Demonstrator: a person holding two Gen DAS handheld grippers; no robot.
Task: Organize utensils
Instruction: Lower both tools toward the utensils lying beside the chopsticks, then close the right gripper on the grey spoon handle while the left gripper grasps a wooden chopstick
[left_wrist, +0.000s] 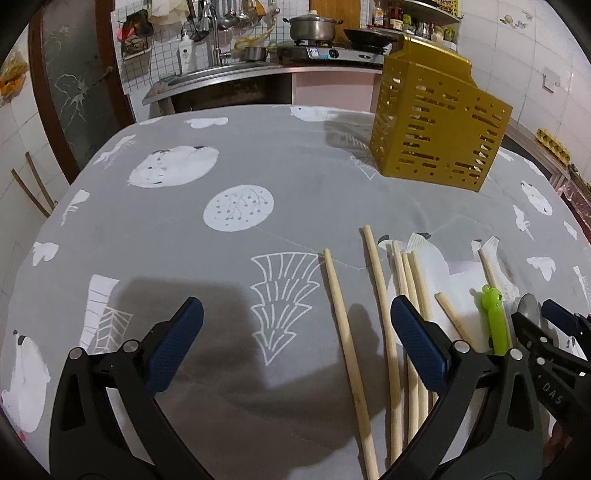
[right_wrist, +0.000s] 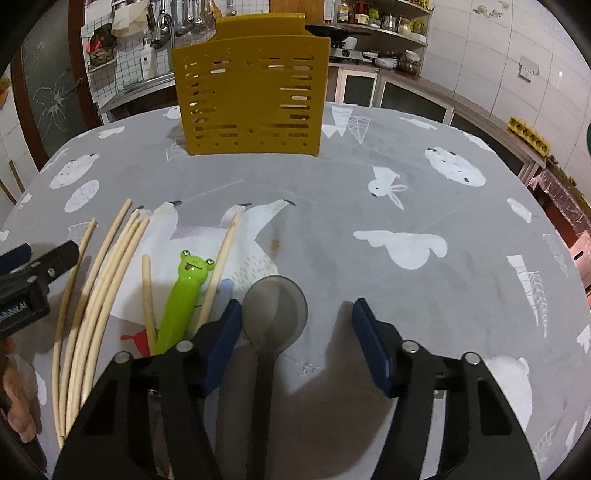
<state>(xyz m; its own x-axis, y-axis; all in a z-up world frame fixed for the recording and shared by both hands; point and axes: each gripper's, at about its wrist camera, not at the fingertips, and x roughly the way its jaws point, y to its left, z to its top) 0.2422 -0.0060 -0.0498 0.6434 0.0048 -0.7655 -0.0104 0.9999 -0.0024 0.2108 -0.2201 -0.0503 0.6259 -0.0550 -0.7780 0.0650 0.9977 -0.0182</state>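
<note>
Seven wooden chopsticks (right_wrist: 110, 258); one green frog utensil (right_wrist: 181, 299); one grey spoon (right_wrist: 275, 306); one yellow holder (right_wrist: 251, 99).

White-tiled kitchen wall (left_wrist: 546, 44), steel sink (left_wrist: 221, 72), stove (left_wrist: 332, 51) behind.

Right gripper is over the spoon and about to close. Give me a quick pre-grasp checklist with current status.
1. Spoon between the right gripper fingers: ok, though it sits hard against the left finger.
2. Fingers not yet pressing on it: ok, gap shows on the right side.
3. Frog-headed green utensil and chopsticks outside the jaws: ok, but close beside them.
4. Left gripper out of the way: ok, open over the chopsticks, holding nothing.
5. Yellow holder upright and unobstructed: ok.
6. Holder compartments free: cannot tell.
</note>
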